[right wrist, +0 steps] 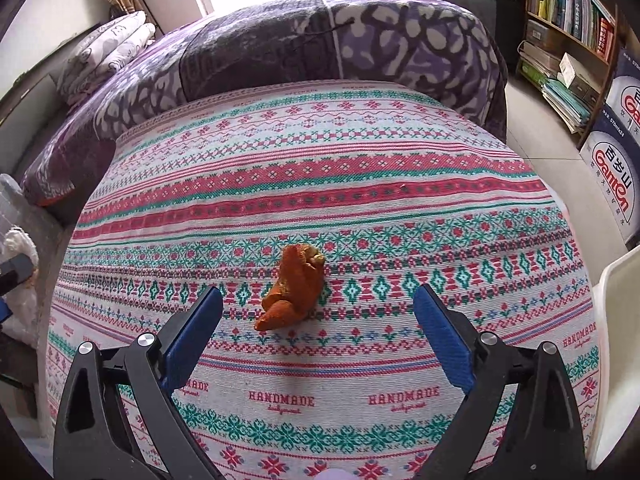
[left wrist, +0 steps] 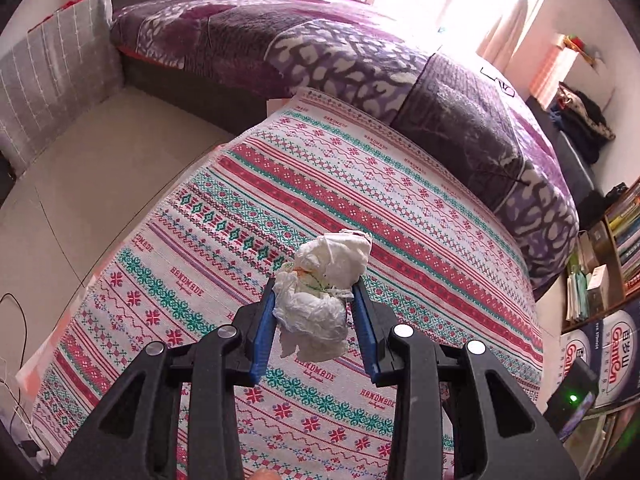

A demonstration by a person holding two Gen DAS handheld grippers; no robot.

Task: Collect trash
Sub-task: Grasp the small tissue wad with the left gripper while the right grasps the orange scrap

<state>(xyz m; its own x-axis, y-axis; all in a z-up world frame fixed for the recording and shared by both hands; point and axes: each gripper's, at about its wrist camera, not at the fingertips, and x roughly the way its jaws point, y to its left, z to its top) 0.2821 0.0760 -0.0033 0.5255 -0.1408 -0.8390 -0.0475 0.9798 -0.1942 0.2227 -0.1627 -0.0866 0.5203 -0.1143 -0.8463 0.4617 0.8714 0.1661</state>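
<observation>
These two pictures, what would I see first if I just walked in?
Probably the bright patterned cloth in red, green and white, spread across the table. On it, in the right wrist view, an orange peel lies between the wide-open blue fingers of the right gripper, untouched. In the left wrist view, the left gripper pinches a crumpled white tissue wad above the cloth.
</observation>
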